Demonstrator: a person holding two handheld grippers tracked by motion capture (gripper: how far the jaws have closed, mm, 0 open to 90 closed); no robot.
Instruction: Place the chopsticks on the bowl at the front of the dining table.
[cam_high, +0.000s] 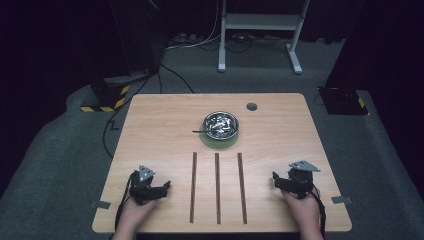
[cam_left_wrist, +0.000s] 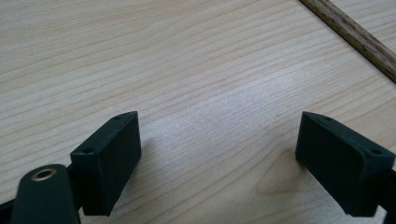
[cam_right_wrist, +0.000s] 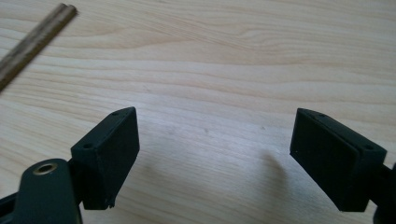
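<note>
Both tools rest on the desk (cam_high: 150, 130) near its front edge, the left tool (cam_high: 162, 188) by the front left corner and the right tool (cam_high: 276, 181) by the front right corner. Each one has its jaws spread wide with nothing between them. Between the tools lie three thin brown sticks (cam_high: 217, 187), side by side and a little apart, all pointing from the front edge toward the back. They look like wood, so I think they are light and stiff, and a bit smooth, so they could roll or slip. Each lies flat on the desk, so a good place to pinch one is near its middle, across its thin sides. Farther back, near the middle of the desk, a shiny metal bowl (cam_high: 221, 125) sits on a green plate (cam_high: 218, 142).
</note>
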